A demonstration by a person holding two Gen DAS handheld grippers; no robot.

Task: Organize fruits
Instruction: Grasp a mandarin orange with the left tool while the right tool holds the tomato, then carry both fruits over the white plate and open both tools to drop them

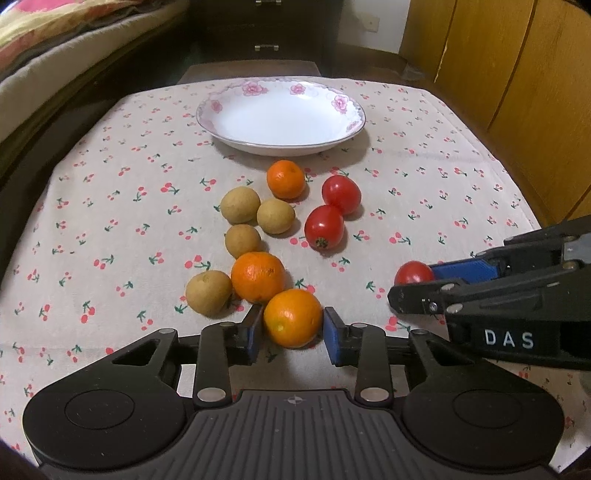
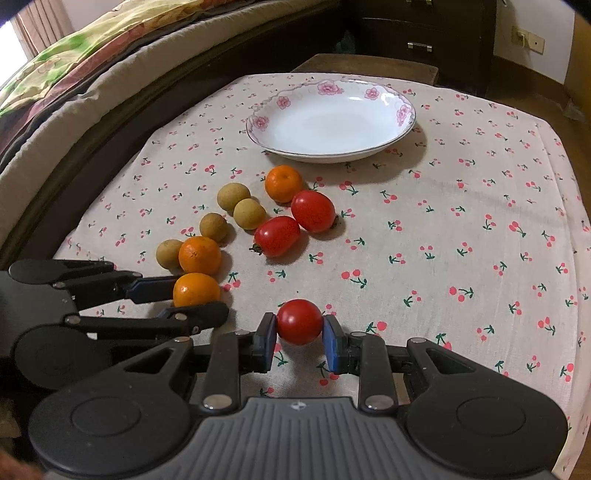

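My left gripper point(image 1: 293, 325) is shut on the nearest orange point(image 1: 293, 318), which rests on the tablecloth; it also shows in the right wrist view point(image 2: 196, 290). My right gripper point(image 2: 300, 332) is shut on a red tomato point(image 2: 299, 322), also seen in the left wrist view point(image 1: 413, 272). Two more oranges point(image 1: 258, 277) point(image 1: 286, 179), several brown longans point(image 1: 240, 205) and two tomatoes point(image 1: 324, 227) point(image 1: 341, 194) lie loose in the middle. A white flowered plate point(image 1: 229, 138) stands empty at the far side.
The cherry-print tablecloth point(image 1: 424, 166) covers a small table. A bed point(image 2: 74, 74) runs along the left. Dark drawers point(image 1: 266, 26) stand behind and wooden cabinet doors point(image 1: 517, 74) on the right.
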